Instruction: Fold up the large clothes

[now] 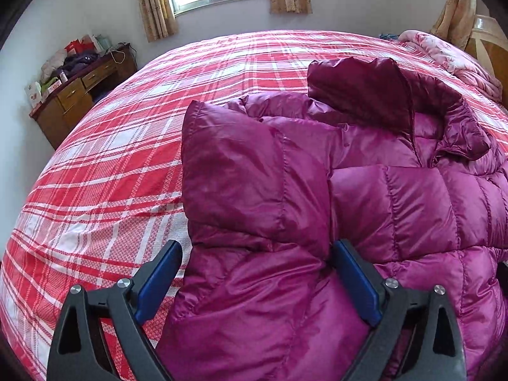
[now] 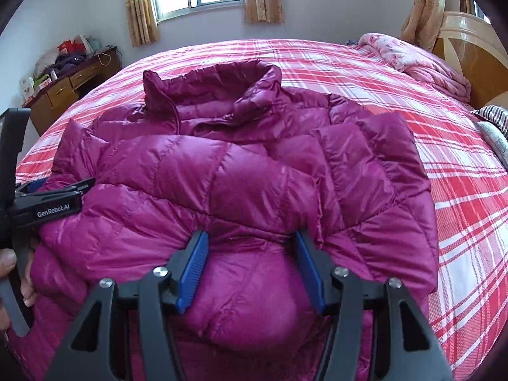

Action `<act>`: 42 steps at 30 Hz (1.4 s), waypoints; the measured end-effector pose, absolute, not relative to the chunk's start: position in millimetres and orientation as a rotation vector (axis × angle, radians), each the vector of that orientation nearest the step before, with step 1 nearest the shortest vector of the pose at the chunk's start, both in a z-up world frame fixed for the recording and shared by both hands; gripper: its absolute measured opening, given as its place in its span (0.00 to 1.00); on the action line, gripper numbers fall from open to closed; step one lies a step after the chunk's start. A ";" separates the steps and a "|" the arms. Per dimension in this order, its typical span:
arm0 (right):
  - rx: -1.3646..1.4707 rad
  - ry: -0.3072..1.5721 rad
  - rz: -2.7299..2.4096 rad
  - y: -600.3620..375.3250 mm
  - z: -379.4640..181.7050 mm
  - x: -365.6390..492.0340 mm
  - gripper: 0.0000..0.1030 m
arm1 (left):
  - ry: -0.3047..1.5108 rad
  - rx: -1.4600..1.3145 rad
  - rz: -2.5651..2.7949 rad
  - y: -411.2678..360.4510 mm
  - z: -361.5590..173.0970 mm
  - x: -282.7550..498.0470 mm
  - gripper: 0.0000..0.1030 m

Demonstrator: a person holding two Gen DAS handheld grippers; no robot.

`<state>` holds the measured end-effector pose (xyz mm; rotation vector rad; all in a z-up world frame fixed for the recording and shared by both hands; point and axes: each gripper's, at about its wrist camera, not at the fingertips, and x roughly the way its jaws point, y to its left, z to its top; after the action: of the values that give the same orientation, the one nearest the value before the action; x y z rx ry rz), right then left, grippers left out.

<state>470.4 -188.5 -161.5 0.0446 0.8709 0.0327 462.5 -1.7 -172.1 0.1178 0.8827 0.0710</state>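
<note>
Black angular left tool (image 1: 257,255) and right tool (image 2: 250,243), ribbed blue pads (image 2: 193,270), silver screws, white GenRobot.AI lettering

Plaid bed (image 2: 460,190) bearing magenta jacket (image 2: 222,174), pink quilt (image 2: 422,63).

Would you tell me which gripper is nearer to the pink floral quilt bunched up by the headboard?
Right. The right gripper sits over the jacket on the side toward the pink floral quilt; the left gripper works the jacket's opposite edge, farther from it.

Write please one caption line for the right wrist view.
Right gripper, jaws open around a bulge of the magenta down jacket on the plaid bed.
</note>
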 end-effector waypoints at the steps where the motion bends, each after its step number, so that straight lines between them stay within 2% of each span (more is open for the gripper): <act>1: 0.039 0.871 0.029 -187.5 -161.8 470.9 0.58 | 0.879 0.126 0.077 -2.9 -171.9 461.4 0.94; 29: -0.038 0.889 -0.017 -179.2 -169.5 473.7 0.58 | 0.861 0.178 0.113 -8.7 -171.5 456.7 0.96; 33: -0.068 0.878 -0.037 -178.5 -153.0 467.0 0.58 | 0.856 0.192 0.125 -10.4 -172.1 457.6 0.97; 38: -0.035 0.759 -0.066 -172.2 -110.6 459.2 0.60 | 0.830 0.169 0.153 -6.6 -157.0 450.5 0.97; 42: -0.012 0.792 0.007 -159.2 -115.3 485.6 0.61 | 0.761 0.151 0.124 -13.7 -130.1 438.5 0.97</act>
<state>485.6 -159.2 -115.3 -0.0116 0.7918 0.0071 438.5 -13.7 -130.1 0.1508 0.7608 0.1239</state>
